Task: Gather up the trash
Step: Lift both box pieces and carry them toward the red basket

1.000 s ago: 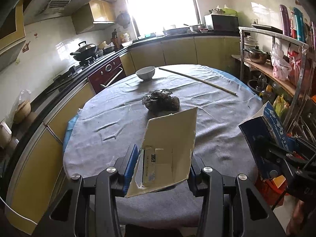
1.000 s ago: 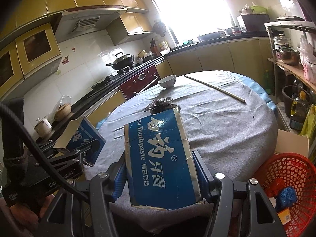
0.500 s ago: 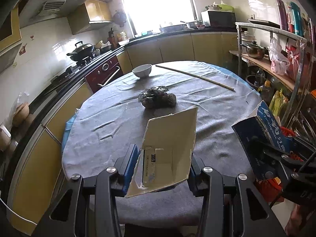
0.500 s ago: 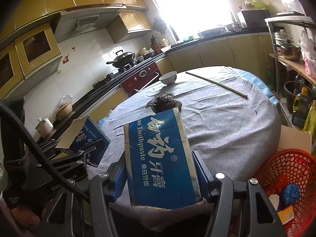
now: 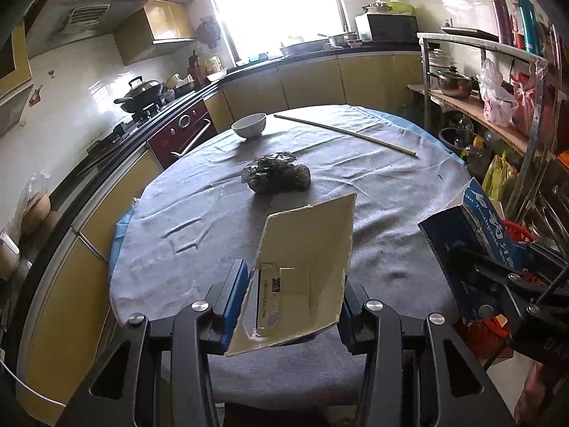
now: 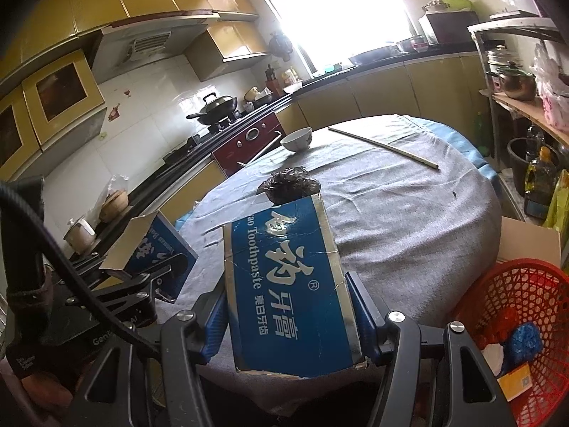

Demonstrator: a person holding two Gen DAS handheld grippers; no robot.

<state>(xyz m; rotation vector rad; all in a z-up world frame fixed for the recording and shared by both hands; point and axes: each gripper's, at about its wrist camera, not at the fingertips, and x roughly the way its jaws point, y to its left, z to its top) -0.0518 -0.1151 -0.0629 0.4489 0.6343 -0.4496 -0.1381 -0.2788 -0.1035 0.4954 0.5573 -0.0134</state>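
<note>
Between right gripper (image 6: 290, 306) fingers, toothpaste box (image 6: 288, 284) lengthwise, pointing forward

Two toothpaste boxes (image 6: 288, 281), one bowl (image 6: 297, 139).

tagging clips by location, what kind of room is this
A home kitchen, most likely. A wok sits on a gas stove along the counter, yellow cabinets run under the window, and a round cloth-covered table holds a white bowl.

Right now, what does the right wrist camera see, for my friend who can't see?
The right gripper holds a blue toothpaste box over a grey-clothed round table. A red basket sits lower right.
</note>
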